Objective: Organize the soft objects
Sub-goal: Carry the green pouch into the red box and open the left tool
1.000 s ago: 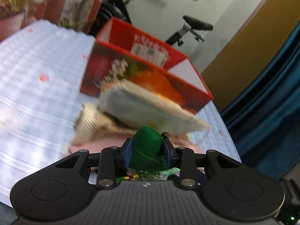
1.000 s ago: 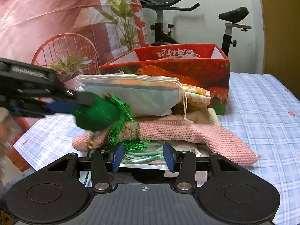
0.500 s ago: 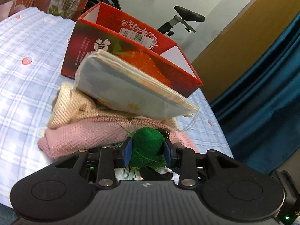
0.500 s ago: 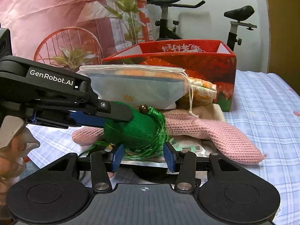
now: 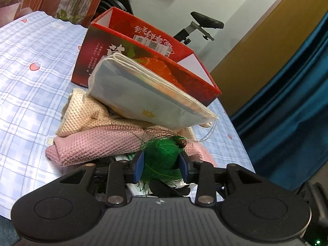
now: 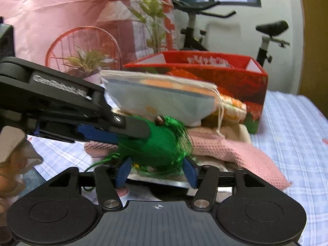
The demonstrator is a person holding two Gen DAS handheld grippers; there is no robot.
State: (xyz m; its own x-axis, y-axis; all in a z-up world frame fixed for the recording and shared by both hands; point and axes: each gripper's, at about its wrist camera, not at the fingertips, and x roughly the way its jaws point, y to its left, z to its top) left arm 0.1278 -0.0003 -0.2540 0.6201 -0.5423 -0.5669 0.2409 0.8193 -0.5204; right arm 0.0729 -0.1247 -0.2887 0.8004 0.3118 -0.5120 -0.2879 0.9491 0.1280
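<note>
A green tasselled ball (image 5: 162, 160) with a brown bead sits between the blue pads of my left gripper (image 5: 161, 164), which is shut on it. In the right wrist view the left gripper's fingers (image 6: 133, 127) reach in from the left and hold the green ball (image 6: 160, 143) just above the tips of my right gripper (image 6: 156, 171). The right jaws are opening, with the ball's underside between them and no firm press visible. Behind lie a pink knit cloth (image 5: 98, 143), a beige knit (image 5: 82, 112) and a pale drawstring pouch (image 5: 139, 94), stacked in front of the red box (image 5: 143, 41).
The pile rests on a blue checked tablecloth (image 5: 30, 86). A flat packet (image 6: 164, 181) lies under the ball. A hand (image 6: 12, 149) shows at the left. An exercise bike (image 6: 266, 32) and plants stand behind the table; a blue curtain (image 5: 287, 112) hangs beyond the far edge.
The left gripper has carried the green ball down and right until it sits between the right gripper's tips. The right jaws have spread wider.
</note>
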